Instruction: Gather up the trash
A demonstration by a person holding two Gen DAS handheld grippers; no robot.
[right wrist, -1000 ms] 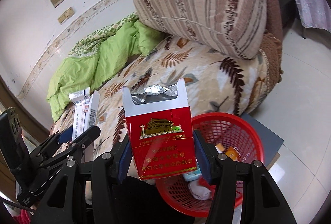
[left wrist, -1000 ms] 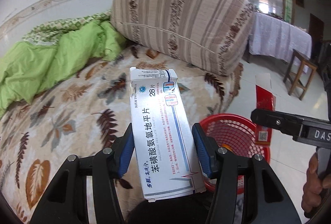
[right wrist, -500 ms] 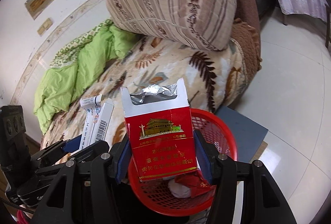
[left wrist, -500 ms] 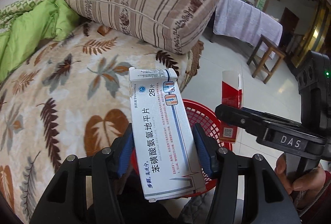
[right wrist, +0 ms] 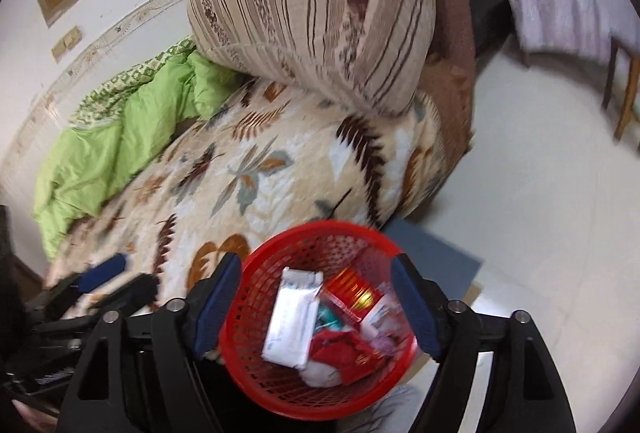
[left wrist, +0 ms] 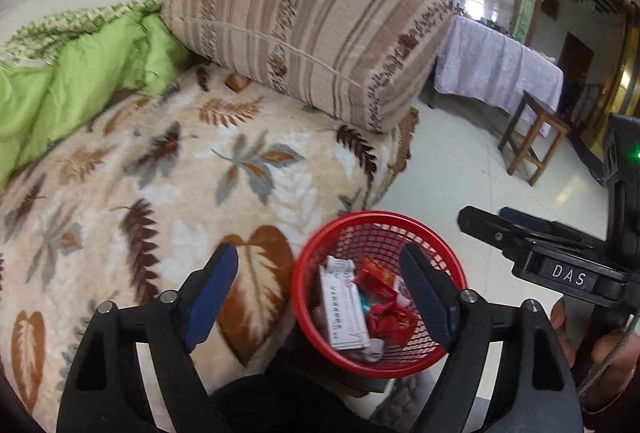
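A red mesh basket (left wrist: 344,229) stands on the floor beside the bed; it also shows in the right wrist view (right wrist: 280,397). Inside lie the white medicine box (left wrist: 344,311) (right wrist: 292,321), the red cigarette pack (left wrist: 376,277) (right wrist: 354,293) and crumpled red wrappers (left wrist: 390,319). My left gripper (left wrist: 320,289) is open and empty above the basket's left rim. My right gripper (right wrist: 316,299) is open and empty straight over the basket. The right gripper's body shows in the left wrist view (left wrist: 560,265), the left gripper's fingers in the right wrist view (right wrist: 104,273).
The bed has a leaf-patterned blanket (left wrist: 168,185), a green quilt (left wrist: 72,89) and a big striped cushion (left wrist: 312,29). A blue-grey mat (right wrist: 436,265) lies under the basket. A cloth-covered table (left wrist: 500,73) and wooden stool (left wrist: 532,137) stand on the tiled floor.
Both grippers opened. The medicine box left my left gripper and the cigarette pack left my right gripper; both now lie in the red basket.
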